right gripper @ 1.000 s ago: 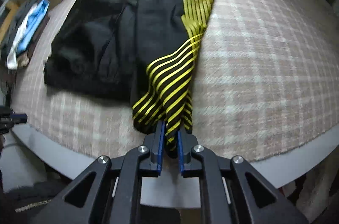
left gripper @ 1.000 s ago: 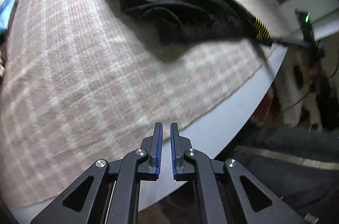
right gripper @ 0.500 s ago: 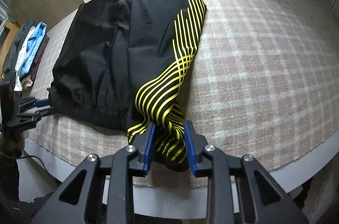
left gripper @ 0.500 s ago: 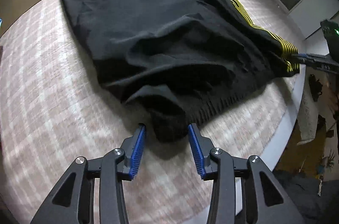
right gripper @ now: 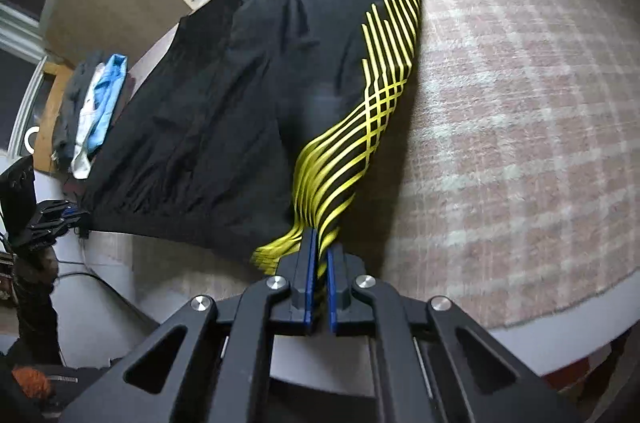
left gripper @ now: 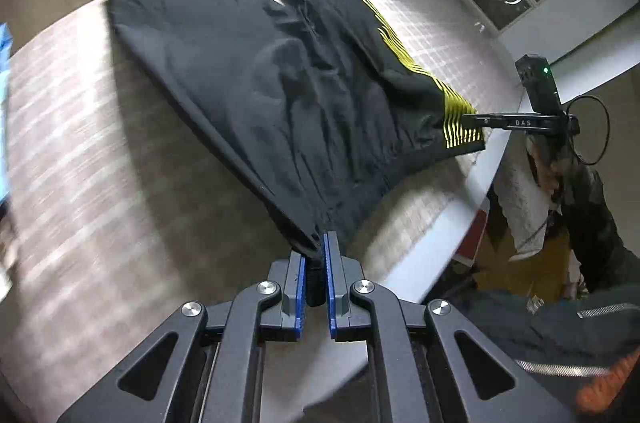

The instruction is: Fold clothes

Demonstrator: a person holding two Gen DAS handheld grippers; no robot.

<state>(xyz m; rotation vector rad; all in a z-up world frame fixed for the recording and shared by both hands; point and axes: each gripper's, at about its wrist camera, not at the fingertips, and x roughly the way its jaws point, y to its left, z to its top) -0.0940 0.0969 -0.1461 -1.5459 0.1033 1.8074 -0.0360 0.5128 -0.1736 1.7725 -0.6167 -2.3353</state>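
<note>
A black garment with yellow stripes (left gripper: 288,91) (right gripper: 240,95) is stretched over the checked pink tablecloth (left gripper: 100,183) (right gripper: 520,103). My left gripper (left gripper: 318,247) is shut on its plain black near corner, which is lifted off the cloth. Shut as well, my right gripper (right gripper: 318,243) pinches the yellow-striped corner at the table's near edge. In the left wrist view the right gripper (left gripper: 476,121) shows at the right, clamped on the striped corner. The right wrist view has the left gripper (right gripper: 76,217) at its far left, holding the hem's other end. The hem hangs taut between them.
A pile of folded clothes, blue and white on top (right gripper: 96,111), lies beyond the garment's left side. The white table rim (left gripper: 440,227) runs along the near edge. A person's dark sleeve (left gripper: 580,203) is at the right. Windows stand behind the table.
Both grippers were open around the garment's corners half a second ago; both have now shut on them. The near hem has lifted off the cloth and pulled taut.
</note>
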